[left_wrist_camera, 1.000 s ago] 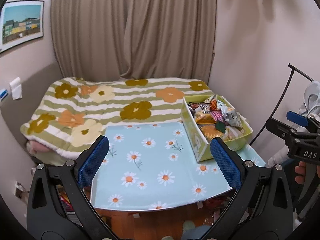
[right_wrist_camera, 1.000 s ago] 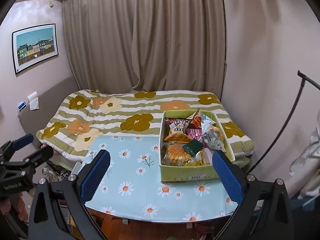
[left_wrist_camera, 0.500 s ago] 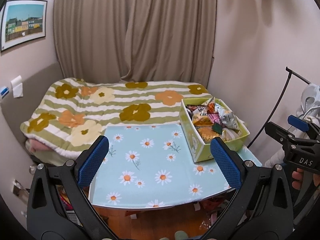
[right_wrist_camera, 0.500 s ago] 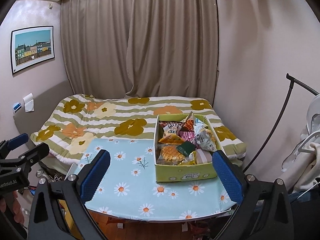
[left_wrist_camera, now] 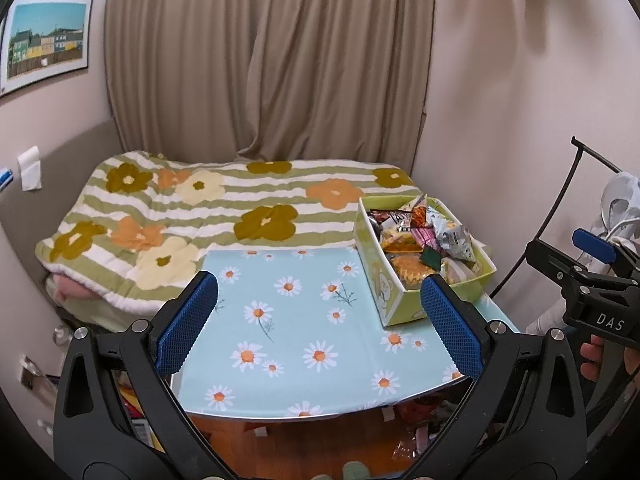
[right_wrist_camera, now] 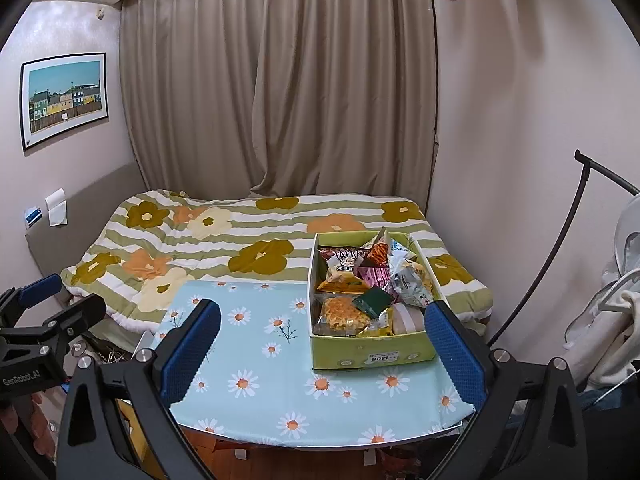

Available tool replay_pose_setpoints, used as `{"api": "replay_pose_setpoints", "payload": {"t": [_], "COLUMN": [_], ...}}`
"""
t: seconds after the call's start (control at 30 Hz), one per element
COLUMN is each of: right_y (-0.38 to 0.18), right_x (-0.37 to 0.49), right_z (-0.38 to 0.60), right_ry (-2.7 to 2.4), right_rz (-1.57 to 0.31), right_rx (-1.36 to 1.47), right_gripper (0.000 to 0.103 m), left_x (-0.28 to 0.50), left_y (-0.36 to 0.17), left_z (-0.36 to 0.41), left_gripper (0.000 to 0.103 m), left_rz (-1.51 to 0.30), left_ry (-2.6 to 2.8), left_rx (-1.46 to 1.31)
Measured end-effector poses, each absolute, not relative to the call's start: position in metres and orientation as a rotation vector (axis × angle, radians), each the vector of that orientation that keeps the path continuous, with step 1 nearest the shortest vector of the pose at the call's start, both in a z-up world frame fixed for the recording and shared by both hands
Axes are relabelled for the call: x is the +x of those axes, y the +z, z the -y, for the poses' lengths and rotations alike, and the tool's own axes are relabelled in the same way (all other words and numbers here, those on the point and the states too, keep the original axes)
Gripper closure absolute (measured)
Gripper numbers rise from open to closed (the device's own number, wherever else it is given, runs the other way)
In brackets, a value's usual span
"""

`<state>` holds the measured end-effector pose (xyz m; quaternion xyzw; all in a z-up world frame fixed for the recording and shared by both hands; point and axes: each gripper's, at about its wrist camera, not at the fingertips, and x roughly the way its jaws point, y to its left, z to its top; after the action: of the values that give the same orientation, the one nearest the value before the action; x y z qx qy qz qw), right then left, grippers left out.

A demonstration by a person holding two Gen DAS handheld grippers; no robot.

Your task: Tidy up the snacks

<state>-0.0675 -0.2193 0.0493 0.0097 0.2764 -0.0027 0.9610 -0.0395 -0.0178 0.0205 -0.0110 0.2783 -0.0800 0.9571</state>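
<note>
One green box [right_wrist_camera: 370,354] of snack packets [right_wrist_camera: 348,276] is sitting at the tabletop's [right_wrist_camera: 256,364] 2 o'clock. Two tools, left [left_wrist_camera: 320,320] and right [right_wrist_camera: 322,338], are hovering spread, pinching nothing; a flowered bed [right_wrist_camera: 224,240] is lying behind.

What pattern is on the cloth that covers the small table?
The tablecloth is light blue with white daisies that have orange centres. The right wrist view shows it best.

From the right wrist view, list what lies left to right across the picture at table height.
left gripper → daisy tablecloth → green snack box → black rack pole → white clothing
</note>
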Motion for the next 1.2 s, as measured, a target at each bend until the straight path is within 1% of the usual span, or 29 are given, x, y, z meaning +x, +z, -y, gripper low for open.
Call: {"api": "replay_pose_setpoints", "payload": {"t": [1.2], "right_y": [0.0485], "right_x": [-0.0634], "right_z": [0.2221], "right_ry": [-0.008], "right_rz": [-0.565], "right_rx": [0.03], "right_gripper": [0.001], "left_x": [-0.0361], "left_y": [0.0131], "left_z": [0.0117], "left_gripper": [0.002], "left_rz": [-0.574], "left_ry": [-0.157], "left_rx": [-0.039]}}
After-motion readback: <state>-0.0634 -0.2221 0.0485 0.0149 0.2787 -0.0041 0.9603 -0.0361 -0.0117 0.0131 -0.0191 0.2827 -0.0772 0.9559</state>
